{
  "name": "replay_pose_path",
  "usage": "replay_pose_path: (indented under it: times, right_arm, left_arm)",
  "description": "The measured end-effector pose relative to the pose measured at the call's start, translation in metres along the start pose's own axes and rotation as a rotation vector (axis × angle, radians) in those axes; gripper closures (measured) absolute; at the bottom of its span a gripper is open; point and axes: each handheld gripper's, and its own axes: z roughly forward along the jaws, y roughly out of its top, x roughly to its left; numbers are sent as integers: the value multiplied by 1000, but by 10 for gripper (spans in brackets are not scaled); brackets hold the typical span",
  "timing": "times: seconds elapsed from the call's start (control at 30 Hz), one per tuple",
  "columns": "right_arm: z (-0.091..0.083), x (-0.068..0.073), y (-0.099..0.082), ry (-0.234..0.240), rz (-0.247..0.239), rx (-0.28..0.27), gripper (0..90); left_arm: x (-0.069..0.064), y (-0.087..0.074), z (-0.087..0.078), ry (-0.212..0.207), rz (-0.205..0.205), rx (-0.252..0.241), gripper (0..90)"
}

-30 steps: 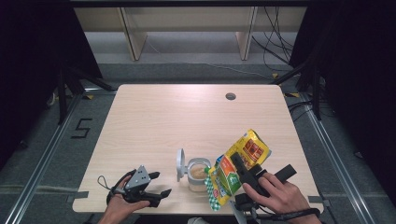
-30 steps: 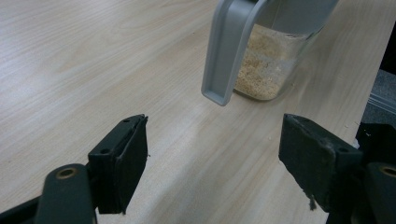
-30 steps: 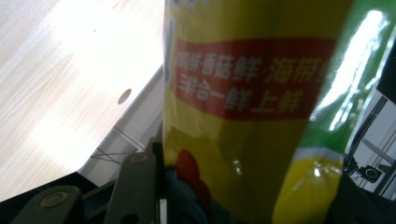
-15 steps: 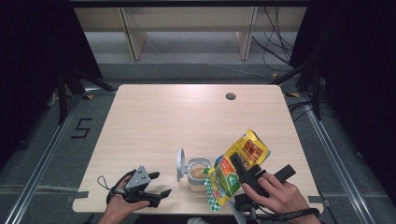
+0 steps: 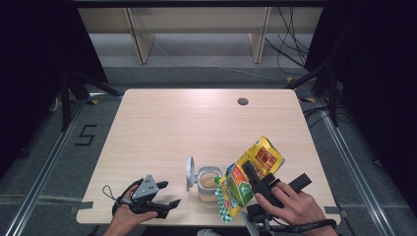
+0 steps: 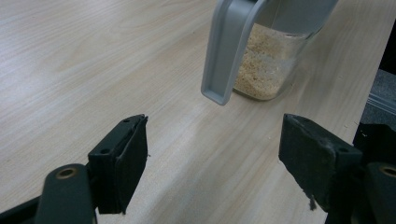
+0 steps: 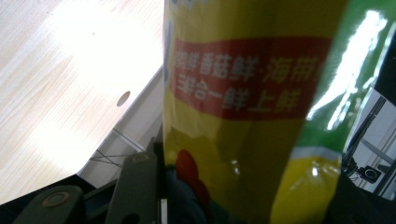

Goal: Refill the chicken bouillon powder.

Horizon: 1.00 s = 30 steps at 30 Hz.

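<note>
Nothing has moved since the earlier frame. My right tongs (image 5: 253,178) grip the pouch (image 5: 250,173), tilted, mouth low-left over the open jar (image 5: 208,183) on the desk (image 5: 196,123). Left tongs (image 5: 164,194) gape empty, near the jar

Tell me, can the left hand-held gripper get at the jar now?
Probably yes. The left hand-held gripper is open and holds nothing, and only bare table lies between it and the jar. The open lid hangs on the near side, so it may meet that first.
</note>
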Motion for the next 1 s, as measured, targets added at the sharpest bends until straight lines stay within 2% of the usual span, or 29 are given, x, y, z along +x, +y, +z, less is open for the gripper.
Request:
replay_pose_path:
  times: [0.03,0.13,0.2,0.23,0.3,0.33,0.37,0.5,0.53,0.57,0.6,0.67,0.73,0.77,0.83,0.87,0.9,0.93,0.97,1.0]
  right_arm:
    - [1,2,0,-5,27,-7,588]
    - [1,2,0,-4,31,-8,588]
    - [1,2,0,8,28,-7,589]
    - [0,1,-1,4,0,1,589]
    - [0,1,-1,4,0,2,588]
    - [1,3,0,-3,28,-4,589]
    - [1,1,-1,2,7,2,589]
    - [1,1,-1,18,0,-1,589]
    - [1,3,0,7,30,-8,589]
    - [1,1,-1,13,4,-2,589]
    - [1,2,0,6,29,-8,589]
    - [0,1,-1,2,1,-1,589]
    - [0,0,-1,0,-4,2,590]
    - [0,1,-1,-3,14,-2,589]
    - [0,1,-1,-4,13,-2,590]
    - [0,0,-1,-1,-5,3,590]
    - [0,1,-1,-4,15,-2,590]
    - [0,1,0,-5,14,-3,590]
    - [0,0,-1,-1,-5,2,590]
    - [0,1,-1,3,0,0,590]
  left_arm:
    - [0,0,0,0,0,0,235]
    - [0,0,0,4,1,-1,235]
    - [0,0,0,4,0,-1,235]
    - [0,0,0,4,1,-1,234]
    - [0,0,0,4,2,-2,235]
    - [0,0,0,3,6,-2,235]
    - [0,0,0,4,5,-2,235]
    - [0,0,0,3,4,-2,235]
    - [-1,0,0,-4,-11,-18,235]
    - [-1,0,0,-3,-13,-17,235]
    - [-1,0,0,-3,-4,-16,234]
    - [0,0,0,4,4,-3,235]
    - [0,0,0,4,4,-3,235]
    - [0,0,0,4,4,-2,235]
    - [-2,0,0,-2,-15,-16,235]
    - [-1,0,0,-3,-6,-17,235]
    - [0,1,0,-4,7,-18,235]
    - [0,1,0,-5,16,-18,234]
    - [-1,0,0,4,-7,-11,235]
    - [0,0,0,3,-3,-10,235]
